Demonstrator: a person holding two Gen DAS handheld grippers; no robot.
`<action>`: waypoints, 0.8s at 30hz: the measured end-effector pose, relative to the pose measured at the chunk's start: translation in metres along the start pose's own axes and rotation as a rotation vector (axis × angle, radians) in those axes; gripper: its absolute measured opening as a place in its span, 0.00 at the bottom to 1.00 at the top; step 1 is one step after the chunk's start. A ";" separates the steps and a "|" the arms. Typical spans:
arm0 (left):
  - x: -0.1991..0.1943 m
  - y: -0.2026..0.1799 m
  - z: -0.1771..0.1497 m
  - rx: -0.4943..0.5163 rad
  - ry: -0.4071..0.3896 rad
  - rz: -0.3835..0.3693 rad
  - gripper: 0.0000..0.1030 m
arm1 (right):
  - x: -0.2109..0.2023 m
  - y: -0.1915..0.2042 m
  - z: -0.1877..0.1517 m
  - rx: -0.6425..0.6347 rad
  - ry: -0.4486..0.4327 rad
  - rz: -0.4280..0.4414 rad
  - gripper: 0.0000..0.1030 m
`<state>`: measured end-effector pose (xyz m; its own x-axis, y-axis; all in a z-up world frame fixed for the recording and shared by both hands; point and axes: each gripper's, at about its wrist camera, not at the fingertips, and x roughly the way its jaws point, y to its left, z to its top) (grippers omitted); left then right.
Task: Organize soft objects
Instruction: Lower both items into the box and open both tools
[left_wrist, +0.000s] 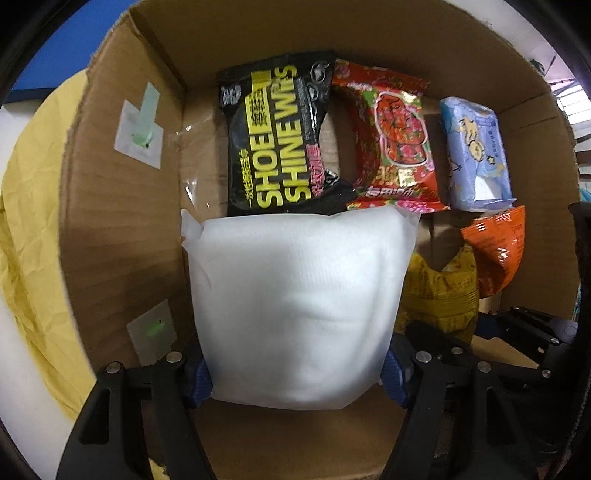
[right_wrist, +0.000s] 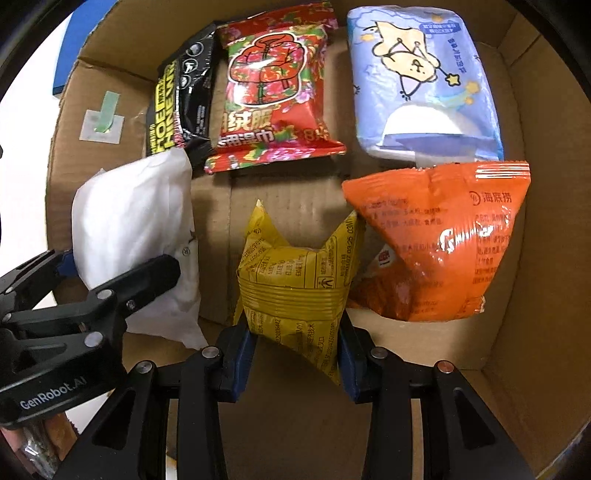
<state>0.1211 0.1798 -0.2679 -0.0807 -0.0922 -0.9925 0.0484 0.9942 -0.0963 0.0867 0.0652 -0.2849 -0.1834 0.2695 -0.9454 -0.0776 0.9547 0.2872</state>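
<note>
Nearest, the right gripper (right_wrist: 295, 354) has its jaws clenched on a yellow packet (right_wrist: 295, 288), pinching it low so its two top corners stick up like ears; it hangs inside the cardboard box (right_wrist: 535, 258), just beside an orange snack bag (right_wrist: 443, 243) already resting against the right wall. Next to it the left gripper (left_wrist: 295, 376) grasps a soft white pack (left_wrist: 299, 302) by its lower edge, jaws squeezing both sides, pointing almost straight down into the box's left half near the side flap. Both packs are held upright and narrow, which I judge is to slot them into the open floor left in the near row without disturbing what is packed.

Beyond them, laid flat in a row along the far wall, lie a black shoe-shine wipes pack (left_wrist: 273, 136), a red floral wipes pack (right_wrist: 277, 96) and a pale blue tissue pack (right_wrist: 424, 81), side by side, the black one slightly tucked under the red. Outside the box, on the left, a yellow cloth (left_wrist: 33, 221) covers the table.
</note>
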 end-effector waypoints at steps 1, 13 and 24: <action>0.004 0.001 -0.001 -0.008 0.008 -0.004 0.68 | 0.000 -0.001 0.001 0.001 -0.001 -0.009 0.41; 0.030 0.014 -0.013 -0.028 0.051 0.000 0.70 | -0.001 -0.011 0.003 0.002 0.007 -0.042 0.44; 0.005 0.014 0.002 -0.013 0.039 0.024 0.70 | -0.034 -0.007 0.002 -0.021 -0.001 -0.051 0.48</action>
<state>0.1234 0.1931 -0.2742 -0.1187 -0.0661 -0.9907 0.0384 0.9967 -0.0711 0.0956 0.0499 -0.2551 -0.1781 0.2210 -0.9589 -0.1073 0.9643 0.2421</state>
